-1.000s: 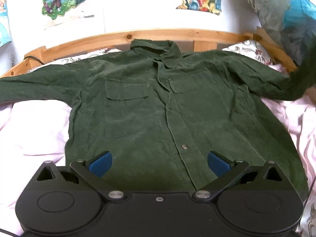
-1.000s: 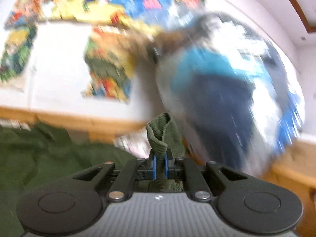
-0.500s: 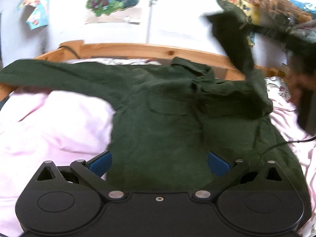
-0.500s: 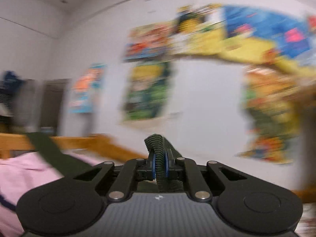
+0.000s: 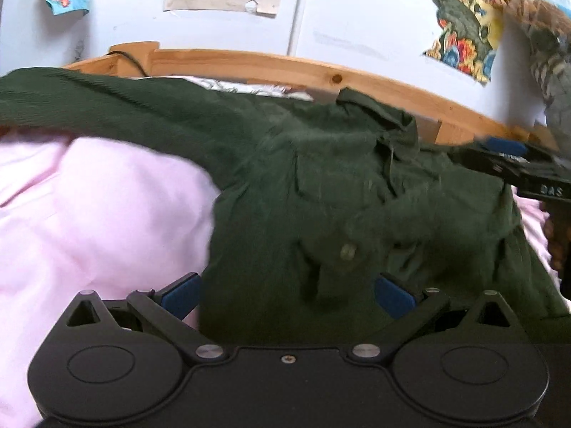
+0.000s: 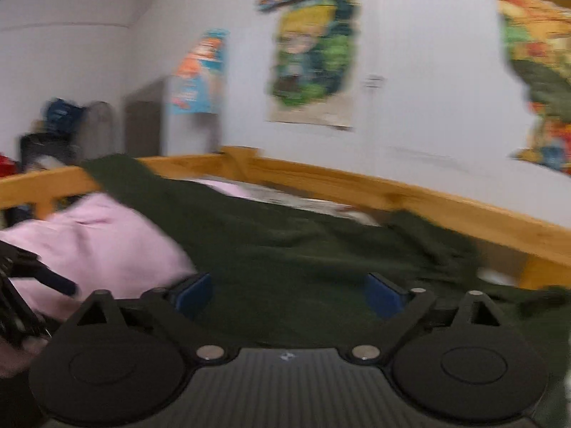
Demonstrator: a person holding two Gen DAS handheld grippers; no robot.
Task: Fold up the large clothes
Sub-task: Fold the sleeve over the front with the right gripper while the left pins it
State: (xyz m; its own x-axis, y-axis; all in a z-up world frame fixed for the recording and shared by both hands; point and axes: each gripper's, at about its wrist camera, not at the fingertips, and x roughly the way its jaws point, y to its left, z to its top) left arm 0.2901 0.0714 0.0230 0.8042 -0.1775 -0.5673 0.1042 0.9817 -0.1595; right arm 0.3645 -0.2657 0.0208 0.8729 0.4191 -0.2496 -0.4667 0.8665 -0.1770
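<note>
Corduroy shirt [image 5: 357, 192], dark green, is lying spread across the pink bedding [image 5: 100, 214] with its right-hand sleeve folded over the chest and the other sleeve stretching off to the left. Left gripper [image 5: 287, 292] is hovering over the hem, jaws wide apart and gripping nothing. Right gripper [image 6: 289, 289] is also sitting wide open over the fabric, empty. Wooden bed rail [image 5: 285, 66] is running behind the collar.

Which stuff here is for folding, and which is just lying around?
For the job:
- green shirt
- left gripper, jaws open
- right gripper, jaws open

Just there:
- pink bedsheet
- wooden bed frame
- posters on the wall
</note>
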